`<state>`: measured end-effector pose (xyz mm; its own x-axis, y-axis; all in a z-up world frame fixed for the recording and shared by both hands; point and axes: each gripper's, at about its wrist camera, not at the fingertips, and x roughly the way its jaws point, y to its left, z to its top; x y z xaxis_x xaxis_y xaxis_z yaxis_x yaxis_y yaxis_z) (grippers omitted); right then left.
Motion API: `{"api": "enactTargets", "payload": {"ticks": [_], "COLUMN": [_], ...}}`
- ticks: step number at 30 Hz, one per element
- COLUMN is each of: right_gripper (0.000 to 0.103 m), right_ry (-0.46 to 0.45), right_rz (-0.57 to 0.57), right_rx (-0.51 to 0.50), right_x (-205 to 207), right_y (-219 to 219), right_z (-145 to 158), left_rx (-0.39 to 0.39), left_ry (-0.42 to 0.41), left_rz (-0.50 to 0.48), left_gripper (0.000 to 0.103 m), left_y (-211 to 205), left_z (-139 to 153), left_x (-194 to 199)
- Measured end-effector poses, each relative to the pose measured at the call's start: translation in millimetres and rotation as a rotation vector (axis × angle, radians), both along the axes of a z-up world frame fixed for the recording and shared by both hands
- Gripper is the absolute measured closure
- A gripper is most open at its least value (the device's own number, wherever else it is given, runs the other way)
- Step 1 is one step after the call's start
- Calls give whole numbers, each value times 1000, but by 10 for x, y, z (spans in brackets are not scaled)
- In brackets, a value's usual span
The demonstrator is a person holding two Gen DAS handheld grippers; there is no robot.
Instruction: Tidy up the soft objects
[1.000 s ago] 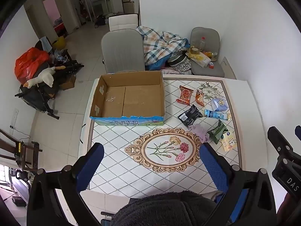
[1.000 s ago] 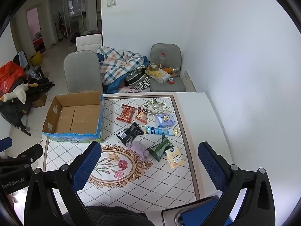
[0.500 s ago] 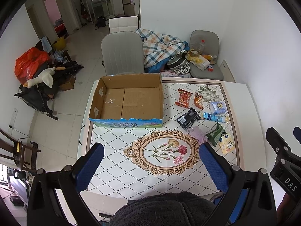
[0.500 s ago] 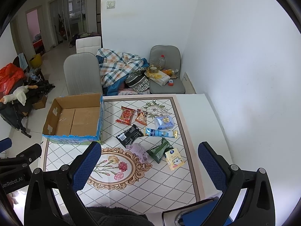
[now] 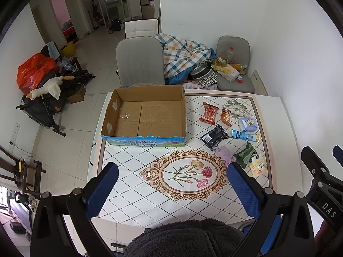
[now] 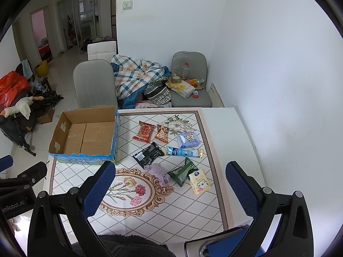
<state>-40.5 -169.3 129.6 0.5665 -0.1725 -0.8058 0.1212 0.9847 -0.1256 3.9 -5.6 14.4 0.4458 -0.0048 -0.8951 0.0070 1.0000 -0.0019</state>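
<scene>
An empty cardboard box (image 5: 148, 115) (image 6: 85, 137) stands at the table's far left. To its right lie several soft packs: a red snack bag (image 6: 143, 131), an orange bag (image 6: 161, 133), a blue tissue pack (image 6: 188, 140), a black pack (image 6: 148, 155), a blue tube (image 6: 184, 151), a purple bath puff (image 6: 159, 173), a green pack (image 6: 182, 172) and a yellow tissue pack (image 6: 199, 183). My left gripper (image 5: 171, 188) is open and empty, high above the table's near edge. My right gripper (image 6: 169, 189) is open and empty, also high above the near edge.
The table (image 5: 133, 171) has a patterned cloth with a flower medallion. Behind it stand a grey chair (image 5: 139, 64), a plaid blanket (image 5: 184, 55) and a second chair (image 5: 235, 79) loaded with clutter. A white wall is on the right. A stroller with a toy goose (image 5: 45, 90) stands at left.
Both grippers have risen and drawn back a little, so the table and its items look smaller and farther. Nothing on the table moved. Both grippers stay open.
</scene>
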Motion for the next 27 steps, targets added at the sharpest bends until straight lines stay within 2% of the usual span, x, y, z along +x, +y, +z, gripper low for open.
{"api": "enactTargets", "payload": {"ticks": [27], "right_gripper": [0], "right_ry": [10], "right_rz": [18], "right_rx": [8], "right_x": [29], "right_y": [-18], "right_z": [-46], "left_rx": [-4], "left_ry": [-5], "left_rz": [9], "left_gripper": [0], "left_y": [28], "left_z": [27], "left_x": [4]}}
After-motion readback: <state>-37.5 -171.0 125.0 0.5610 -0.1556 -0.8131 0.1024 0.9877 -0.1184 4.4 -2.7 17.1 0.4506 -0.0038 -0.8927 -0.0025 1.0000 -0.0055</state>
